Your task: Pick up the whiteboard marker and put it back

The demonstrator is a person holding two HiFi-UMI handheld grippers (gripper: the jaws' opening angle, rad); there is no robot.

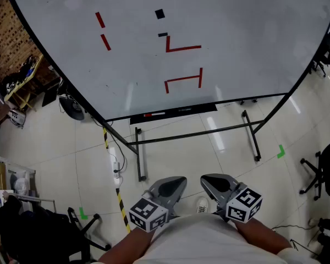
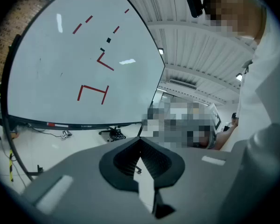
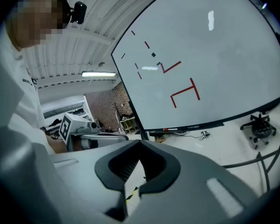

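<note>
Whiteboard marker, red-and-white [image 1: 154, 114], lies on the black tray [image 1: 193, 110] at the large white whiteboard's [image 1: 236, 26] bottom edge, well apart from me. My left hand-held gripper [image 1: 173, 186] and right hand-held gripper [image 1: 212, 181] hang low, jaws together and empty, probably because the approach has not begun.

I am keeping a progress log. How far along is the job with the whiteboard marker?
Done: nothing visible yet. The whiteboard marker lies on the tray below the whiteboard.
In hand: nothing. The left gripper and right gripper are near the person's body, far from the board, jaws together and empty.
Left: go to the tray, pick the marker up, put it back.
</note>
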